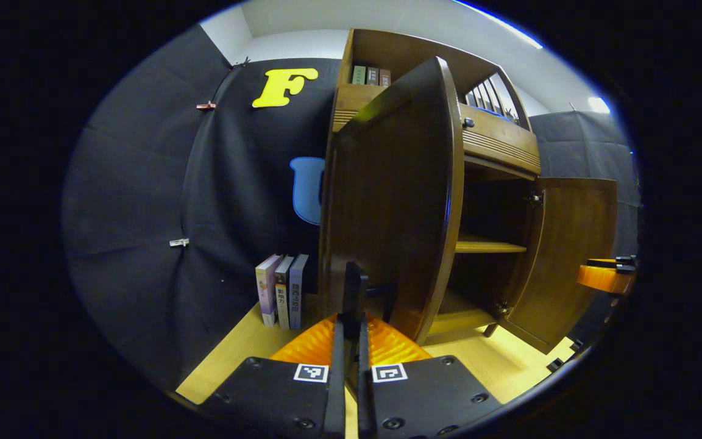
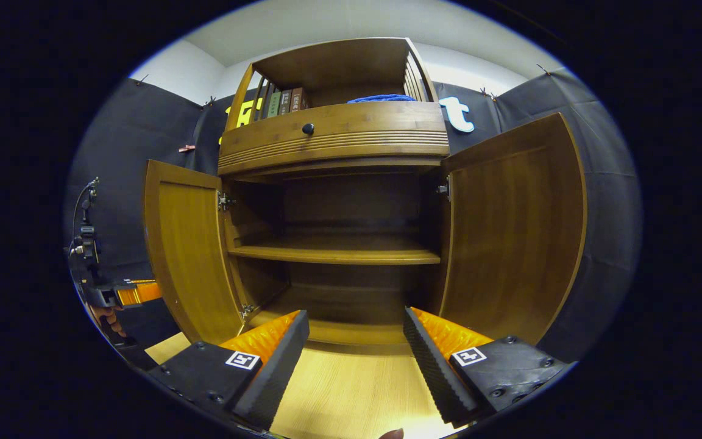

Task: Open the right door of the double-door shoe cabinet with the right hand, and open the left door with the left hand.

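With both doors swung wide, the shoe cabinet (image 2: 339,146) stands on the table (image 2: 351,390), shelves bare. Left door (image 1: 393,201) close before the left gripper (image 1: 351,341), jaws pressed together (whether they pinch the door's edge, cannot tell). Right door (image 2: 509,231) open beside the right gripper (image 2: 354,360), jaws spread, holding nothing. Three books (image 1: 281,291) stand by the cabinet's left side.

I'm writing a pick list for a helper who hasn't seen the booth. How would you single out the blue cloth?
Find the brown wooden shoe cabinet with both doors open. Above its drawer with the small dark round knob is an open top shelf; the blue cloth lies there, soft and flat, right of the upright books.
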`<state>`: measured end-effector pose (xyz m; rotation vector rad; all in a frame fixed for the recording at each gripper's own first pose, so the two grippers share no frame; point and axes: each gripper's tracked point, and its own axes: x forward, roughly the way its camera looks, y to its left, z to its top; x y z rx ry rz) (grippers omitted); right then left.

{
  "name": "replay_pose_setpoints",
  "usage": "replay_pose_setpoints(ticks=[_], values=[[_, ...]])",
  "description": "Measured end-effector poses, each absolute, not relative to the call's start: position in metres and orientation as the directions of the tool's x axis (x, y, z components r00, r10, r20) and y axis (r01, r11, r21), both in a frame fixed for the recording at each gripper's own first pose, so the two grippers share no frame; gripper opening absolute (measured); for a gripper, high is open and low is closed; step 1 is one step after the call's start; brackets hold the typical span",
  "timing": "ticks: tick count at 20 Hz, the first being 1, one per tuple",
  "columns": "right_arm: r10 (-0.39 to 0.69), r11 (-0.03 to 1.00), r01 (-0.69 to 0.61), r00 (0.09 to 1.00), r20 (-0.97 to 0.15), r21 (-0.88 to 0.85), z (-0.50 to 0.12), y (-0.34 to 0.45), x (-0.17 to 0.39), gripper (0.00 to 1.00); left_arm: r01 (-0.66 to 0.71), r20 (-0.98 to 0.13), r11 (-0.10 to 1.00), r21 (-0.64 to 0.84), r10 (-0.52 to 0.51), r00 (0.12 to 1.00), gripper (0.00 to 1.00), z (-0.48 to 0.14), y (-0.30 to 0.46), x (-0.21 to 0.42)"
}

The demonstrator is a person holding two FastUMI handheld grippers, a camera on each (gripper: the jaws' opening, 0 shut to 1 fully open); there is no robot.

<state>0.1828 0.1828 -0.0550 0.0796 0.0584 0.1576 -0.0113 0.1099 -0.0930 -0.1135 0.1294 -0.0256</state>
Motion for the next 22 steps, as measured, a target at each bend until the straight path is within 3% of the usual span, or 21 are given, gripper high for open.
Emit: replay_pose_setpoints(ticks=[9,15,22], values=[[0.169,0.983,-0.164,0.984,-0.058,0.081,-0.056,0.186,0.185,0.99,0.048,-0.099,0.985,-0.164,-0.065,0.993,0.11,-0.093,0.158,-0.015],[0.159,0.985,-0.154,0.986,-0.055,0.081,-0.054,0.183,0.185,0.99,0.132,-0.097,0.982,-0.136,-0.146,0.984,0.11,-0.094,0.158,-0.017],[0.163,0.984,-0.158,0.985,-0.056,0.077,-0.055,0.185,0.181,0.99,0.062,-0.084,0.992,-0.109,-0.071,0.994,0.11,-0.089,0.164,-0.018]])
